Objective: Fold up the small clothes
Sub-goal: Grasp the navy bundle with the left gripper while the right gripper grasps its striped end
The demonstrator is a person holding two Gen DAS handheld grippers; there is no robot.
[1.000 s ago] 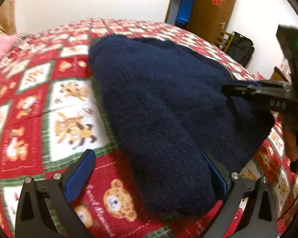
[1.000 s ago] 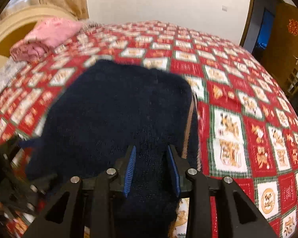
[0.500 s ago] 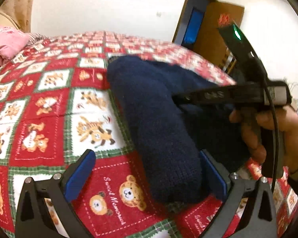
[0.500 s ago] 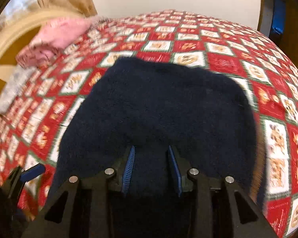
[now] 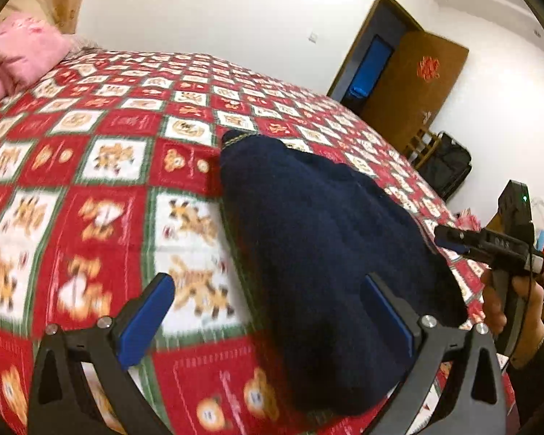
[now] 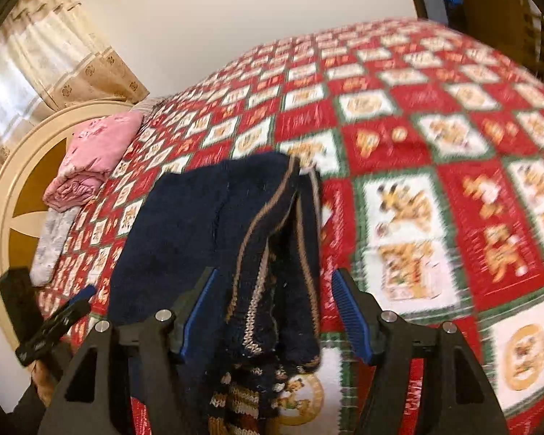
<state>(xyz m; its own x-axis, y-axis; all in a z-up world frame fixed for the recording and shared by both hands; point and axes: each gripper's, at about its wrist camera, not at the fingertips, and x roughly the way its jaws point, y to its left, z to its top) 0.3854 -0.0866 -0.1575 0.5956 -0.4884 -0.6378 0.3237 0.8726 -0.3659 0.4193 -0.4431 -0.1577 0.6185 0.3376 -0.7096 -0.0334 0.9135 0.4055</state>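
Right tool [image 6: 275, 311] just opened, sweater [image 6: 214, 232] between

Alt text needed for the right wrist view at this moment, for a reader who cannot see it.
A folded navy knit garment with tan-striped edges lies on a red teddy-bear quilt, between the open blue pads of the right gripper, which have just been opening. Folded pink bedding sits far left.

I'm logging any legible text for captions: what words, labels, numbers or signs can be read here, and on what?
Red ornament on the brown door: a paper-cut sign, characters not readable.
White script on the red squares of the bedspread: too blurred to read.
Lettering on the right gripper: too small to read.
Navy sweater: none.
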